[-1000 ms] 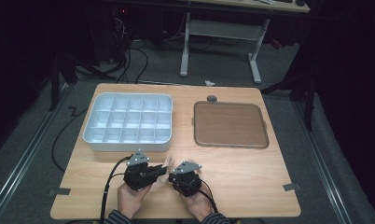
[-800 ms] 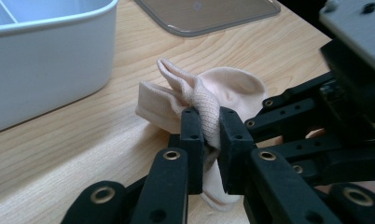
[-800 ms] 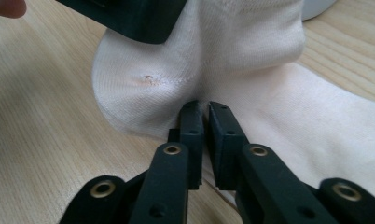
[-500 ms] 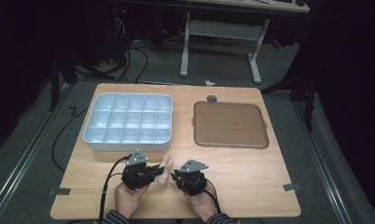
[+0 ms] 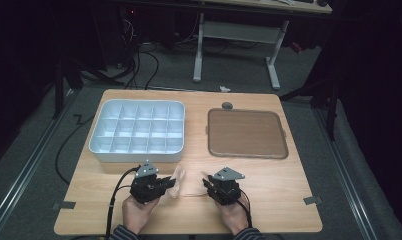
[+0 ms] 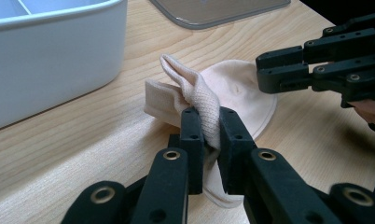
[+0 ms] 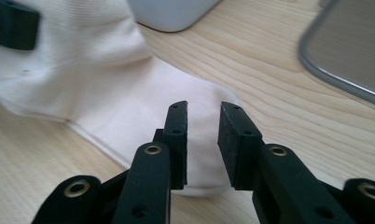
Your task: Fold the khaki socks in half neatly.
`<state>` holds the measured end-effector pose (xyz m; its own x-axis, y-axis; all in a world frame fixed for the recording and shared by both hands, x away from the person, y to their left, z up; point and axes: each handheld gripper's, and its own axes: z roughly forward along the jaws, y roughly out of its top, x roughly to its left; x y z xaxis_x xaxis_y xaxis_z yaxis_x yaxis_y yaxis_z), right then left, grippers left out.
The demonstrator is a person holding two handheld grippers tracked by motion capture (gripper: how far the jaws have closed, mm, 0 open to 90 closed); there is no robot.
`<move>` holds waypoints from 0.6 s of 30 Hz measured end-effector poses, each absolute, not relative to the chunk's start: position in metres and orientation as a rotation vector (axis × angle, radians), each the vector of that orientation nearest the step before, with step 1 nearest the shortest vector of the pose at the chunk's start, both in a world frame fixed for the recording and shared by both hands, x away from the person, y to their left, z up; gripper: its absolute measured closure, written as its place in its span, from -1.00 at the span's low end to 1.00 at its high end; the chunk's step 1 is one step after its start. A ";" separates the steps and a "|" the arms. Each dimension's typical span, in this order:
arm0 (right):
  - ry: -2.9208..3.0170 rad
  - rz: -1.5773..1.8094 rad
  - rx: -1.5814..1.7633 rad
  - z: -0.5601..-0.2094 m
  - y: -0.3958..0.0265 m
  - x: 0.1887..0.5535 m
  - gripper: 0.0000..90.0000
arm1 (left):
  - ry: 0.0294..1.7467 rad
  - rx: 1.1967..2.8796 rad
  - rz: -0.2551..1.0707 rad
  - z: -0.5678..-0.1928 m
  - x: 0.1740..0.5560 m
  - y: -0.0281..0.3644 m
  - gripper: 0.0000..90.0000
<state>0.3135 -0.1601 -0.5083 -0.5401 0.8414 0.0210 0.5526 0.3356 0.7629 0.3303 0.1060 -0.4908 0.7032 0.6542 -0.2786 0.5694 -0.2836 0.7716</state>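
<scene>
Work surface: a light wooden table (image 5: 289, 200), grain running lengthwise. Lying directly on it — a white compartmented tray (image 5: 137, 131) at rear left, a flat brown lid-like tray (image 5: 246, 133) at rear right, a small dark round item (image 5: 227, 105) just behind that, and a pale sock (image 5: 178, 181) near the front edge, partly bunched.

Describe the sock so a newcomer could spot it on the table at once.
Start at the white divided tray on the table's left half. Just in front of it, near the table's front edge, a pale cream sock lies between the two black grippers, its ribbed cuff pinched in the left gripper. It is the one soft cloth thing, unlike the hard tray and the brown lid.
</scene>
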 end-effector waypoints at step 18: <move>2.128 1.029 1.313 -0.510 -0.179 0.316 0.48 | 0.944 1.981 0.123 -0.491 0.330 0.106 0.83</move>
